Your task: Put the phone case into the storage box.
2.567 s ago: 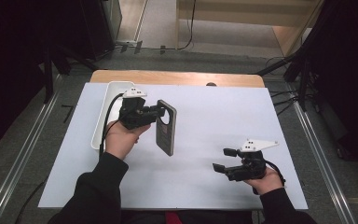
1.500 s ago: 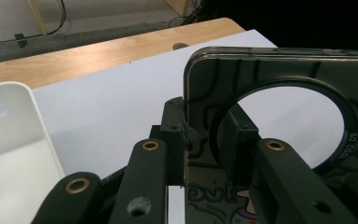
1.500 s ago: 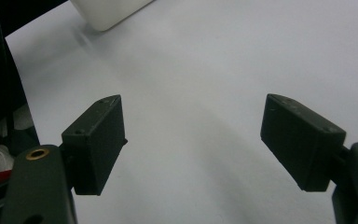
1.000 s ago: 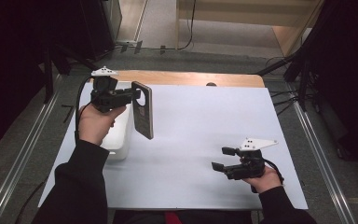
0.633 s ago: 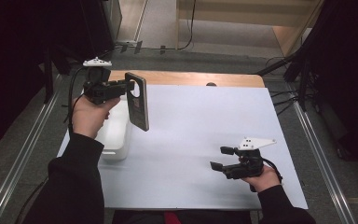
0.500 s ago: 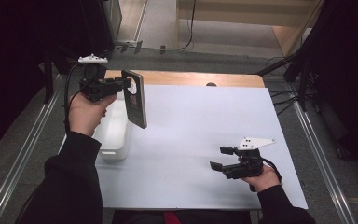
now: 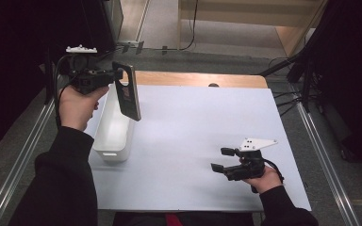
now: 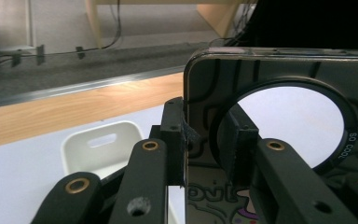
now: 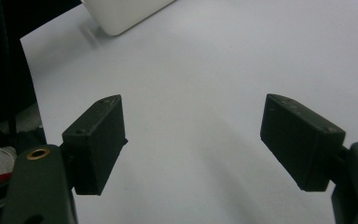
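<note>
A dark phone case (image 7: 127, 91) with a round ring on its back hangs in the air over the far end of the white bin (image 7: 113, 127). My left gripper (image 7: 115, 76) is shut on its top edge and holds it upright. In the left gripper view the case (image 8: 279, 93) stands between the two pads, with the ring (image 8: 347, 121) at the right and the bin (image 8: 98, 147) below. My right gripper (image 7: 222, 159) rests low over the white table near its front right, open. In the right gripper view my right gripper (image 9: 191, 135) has nothing between its jaws.
The white table sheet (image 7: 202, 127) spreads between the two hands. A wooden strip (image 7: 198, 79) runs along its far edge. Metal rails (image 7: 320, 155) border the table at left and right. A corner of the bin (image 9: 121, 14) appears at the top of the right gripper view.
My left hand has carried the phone case up and away toward the far left, from the table's middle to over the bin's far end. The right hand has stayed put.
</note>
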The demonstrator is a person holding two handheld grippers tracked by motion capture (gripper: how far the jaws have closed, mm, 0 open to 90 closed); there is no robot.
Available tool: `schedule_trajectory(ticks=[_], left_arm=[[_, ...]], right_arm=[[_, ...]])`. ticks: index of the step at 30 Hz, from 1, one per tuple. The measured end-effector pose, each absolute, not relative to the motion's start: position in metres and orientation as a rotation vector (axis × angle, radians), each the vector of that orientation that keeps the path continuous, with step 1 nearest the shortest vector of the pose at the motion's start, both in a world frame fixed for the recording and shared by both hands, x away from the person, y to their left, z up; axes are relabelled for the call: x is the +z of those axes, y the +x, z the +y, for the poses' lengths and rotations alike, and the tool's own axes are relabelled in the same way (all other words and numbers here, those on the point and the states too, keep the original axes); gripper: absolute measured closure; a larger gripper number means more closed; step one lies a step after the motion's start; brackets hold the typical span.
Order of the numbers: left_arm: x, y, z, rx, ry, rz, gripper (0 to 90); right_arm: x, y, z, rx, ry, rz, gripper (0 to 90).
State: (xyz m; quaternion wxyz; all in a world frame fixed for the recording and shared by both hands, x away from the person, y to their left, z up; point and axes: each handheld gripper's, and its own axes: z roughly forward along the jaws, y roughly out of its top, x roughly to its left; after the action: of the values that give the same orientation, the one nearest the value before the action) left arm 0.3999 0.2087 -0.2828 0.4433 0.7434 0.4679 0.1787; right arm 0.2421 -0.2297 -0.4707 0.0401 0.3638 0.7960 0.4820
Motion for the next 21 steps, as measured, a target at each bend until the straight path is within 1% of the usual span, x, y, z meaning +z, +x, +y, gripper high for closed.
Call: schedule_trajectory(ticks=[11, 21], left_arm=[[-0.269, 0.413, 0.221, 0.496, 1.82, 1.229, 72.8], [-0.271, 0.434, 0.223, 0.531, 1.812, 1.271, 72.7]], right_arm=[[-0.471, 0.241, -0.23, 1.475, 1.118, 2.437, 21.3], [-0.47, 0.238, -0.234, 1.475, 1.131, 2.421, 21.3]])
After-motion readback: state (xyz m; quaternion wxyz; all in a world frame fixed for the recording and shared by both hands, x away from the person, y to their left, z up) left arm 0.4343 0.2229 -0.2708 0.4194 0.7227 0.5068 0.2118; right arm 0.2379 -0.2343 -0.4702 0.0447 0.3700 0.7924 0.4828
